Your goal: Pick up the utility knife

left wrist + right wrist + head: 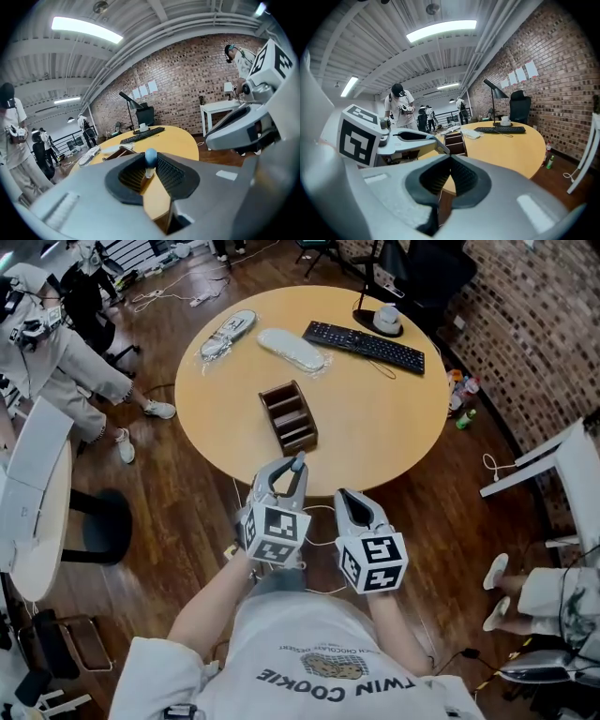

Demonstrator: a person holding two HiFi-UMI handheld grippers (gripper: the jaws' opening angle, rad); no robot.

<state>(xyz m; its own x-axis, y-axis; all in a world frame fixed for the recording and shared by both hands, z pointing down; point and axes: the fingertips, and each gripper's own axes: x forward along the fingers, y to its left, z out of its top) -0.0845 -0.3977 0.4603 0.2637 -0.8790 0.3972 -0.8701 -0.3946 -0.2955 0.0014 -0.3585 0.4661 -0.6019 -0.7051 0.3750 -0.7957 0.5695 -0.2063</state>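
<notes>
**Utility knife pinched in the left hand-held gripper, off the worktop**

Head view: The person is standing at the near edge of the round, pale wooden worktop (375, 418) and is holding both tools out over the dark plank floor (187, 521). The left hand-held gripper (289, 474) is pinching the slim utility knife (298, 462), whose blue-grey end is sticking out past the jaw tips, just short of the worktop's rim. The right hand-held gripper (349, 501) is sitting just beside it with its jaws pressed together on nothing. On the worktop, a dark brown wooden organiser with open compartments (289, 416) is standing nearest the person. Beyond it are lying a black keyboard (364, 346) and two white items in clear wrapping (292, 349).

Left gripper view: The left hand-held gripper (150, 160) is clamping its ribbed black pads on the utility knife (150, 154). The rounded blue end is pointing up between the pads, with a pale shaft showing below it. The right hand-held gripper (220, 133) is showing at the right, apart from the knife. The worktop (183, 143) is lying ahead.

Right gripper view: The right hand-held gripper (450, 159) is showing its pads meeting at the tips, with nothing between them. The left hand-held gripper (433, 143) is reaching in from the left towards the organiser (455, 143). The keyboard (499, 130) and a black desk lamp (494, 93) are standing at the worktop's (506, 150) far side.
</notes>
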